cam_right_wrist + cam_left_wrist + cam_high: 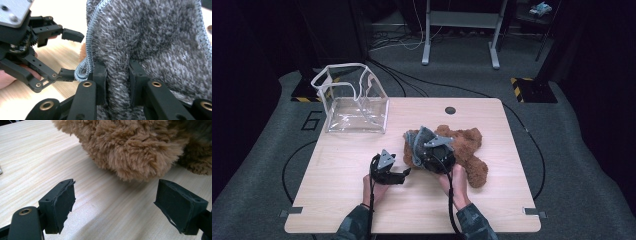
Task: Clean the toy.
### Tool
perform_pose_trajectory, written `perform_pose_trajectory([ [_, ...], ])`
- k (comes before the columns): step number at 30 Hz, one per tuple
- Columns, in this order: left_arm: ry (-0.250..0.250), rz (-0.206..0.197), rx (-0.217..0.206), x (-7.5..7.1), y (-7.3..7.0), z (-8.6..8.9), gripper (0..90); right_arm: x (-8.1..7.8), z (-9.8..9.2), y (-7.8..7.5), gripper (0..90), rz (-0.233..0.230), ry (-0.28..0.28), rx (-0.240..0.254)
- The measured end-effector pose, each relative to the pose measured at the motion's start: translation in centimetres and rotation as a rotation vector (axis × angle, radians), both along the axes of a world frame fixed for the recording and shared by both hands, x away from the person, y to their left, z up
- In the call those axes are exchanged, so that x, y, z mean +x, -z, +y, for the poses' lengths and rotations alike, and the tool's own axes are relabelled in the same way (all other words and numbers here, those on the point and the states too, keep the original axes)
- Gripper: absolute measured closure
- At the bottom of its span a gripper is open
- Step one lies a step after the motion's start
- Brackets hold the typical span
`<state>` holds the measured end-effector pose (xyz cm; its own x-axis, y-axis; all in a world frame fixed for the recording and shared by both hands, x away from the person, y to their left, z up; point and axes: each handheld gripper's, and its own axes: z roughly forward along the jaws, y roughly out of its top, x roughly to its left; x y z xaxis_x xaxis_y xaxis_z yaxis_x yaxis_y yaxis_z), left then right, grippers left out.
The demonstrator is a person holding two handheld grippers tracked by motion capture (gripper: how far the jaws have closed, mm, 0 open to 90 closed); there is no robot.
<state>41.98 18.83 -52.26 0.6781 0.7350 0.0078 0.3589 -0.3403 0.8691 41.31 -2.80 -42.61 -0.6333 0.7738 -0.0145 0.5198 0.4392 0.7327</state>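
Right gripper (pixel 117 82) is clenched on a fold of grey knit cloth (pixel 150 42) that drapes over the bear (pixel 462 147); its jaws pinch the fabric close to the stitched hem. The grip sits near the edge, probably so the cloth can be pulled or peeled along the toy rather than dragging the whole bear.

Left gripper (pixel 404 172) lies low on the table (pixel 342 200), jaws spread wide and holding nothing. It points at the bear's furry flank (pixel 130 147), just short of touching it, which looks like a readiness to pin or steady the toy while the other hand works the cloth.

The bear lies near the table's middle, a little toward the right edge, with the grippers on its near side. A clear bag (pixel 354 100) stands open at the far left corner, well apart from the toy, perhaps waiting to receive something.

Much stays uncertain: the right gripper and cloth cover the bear's head, so its pose is hard to read, and whether the cloth is a garment or a loose piece cannot be told.
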Motion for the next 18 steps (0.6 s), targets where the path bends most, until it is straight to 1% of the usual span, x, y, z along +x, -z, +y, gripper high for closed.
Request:
perform_pose_trajectory([
  [1, -0.001, -0.003, 0.001, 0.0, 0.0, 0.0, 15.5, 0.1, 0.2, 0.4, 71.8, 0.007, -0.006, -0.005],
  [3, 0.000, -0.004, 0.000, 0.0, 0.0, 0.0, 15.5, 0.2, 0.5, 1.3, 71.9, 0.043, -0.006, -0.017],
  [4, 0.000, -0.004, 0.000, 0.0, 0.0, 0.0, 15.5, 0.2, 0.5, 1.6, 72.0, 0.048, -0.015, -0.024],
  [5, 0.000, -0.004, 0.000, 0.0, 0.0, 0.0, 15.5, 0.1, 0.6, 2.1, 72.0, 0.074, -0.014, -0.026],
  [6, 0.001, -0.003, 0.000, 0.0, 0.0, 0.0, 15.5, 0.1, 0.6, 2.5, 72.0, 0.087, -0.017, -0.033],
  [7, 0.001, -0.004, 0.001, 0.0, 0.0, 0.0, 15.5, 0.0, 0.6, 2.9, 72.0, 0.094, -0.026, -0.042],
  [8, 0.002, -0.004, 0.000, 0.0, 0.0, 0.0, 15.5, -0.1, 0.5, 3.2, 72.0, 0.117, -0.030, -0.049],
  [10, 0.001, -0.004, -0.002, 0.0, 0.0, 0.0, 15.5, -0.3, 0.3, 3.8, 71.9, 0.139, -0.030, -0.050],
  [12, 0.002, -0.001, -0.004, 0.0, 0.0, 0.0, 15.5, -0.5, 0.2, 4.4, 71.9, 0.170, -0.039, -0.066],
  [13, 0.001, -0.003, -0.002, 0.0, 0.0, 0.0, 15.5, -0.5, 0.2, 4.4, 71.9, 0.170, -0.039, -0.066],
  [14, 0.001, -0.003, -0.001, 0.0, 0.0, 0.0, 15.5, -0.7, 0.1, 4.9, 71.9, 0.184, -0.038, -0.073],
  [15, 0.001, -0.003, -0.001, 0.0, 0.0, 0.0, 15.5, -0.8, -0.1, 4.9, 71.9, 0.190, -0.041, -0.069],
  [17, 0.000, -0.004, -0.002, 0.0, 0.0, 0.0, 15.5, -1.2, -0.5, 4.5, 71.8, 0.184, -0.039, -0.062],
  [18, 0.000, -0.004, -0.002, 0.0, 0.0, 0.0, 15.5, -1.3, -0.8, 4.2, 71.8, 0.174, -0.040, -0.049],
])
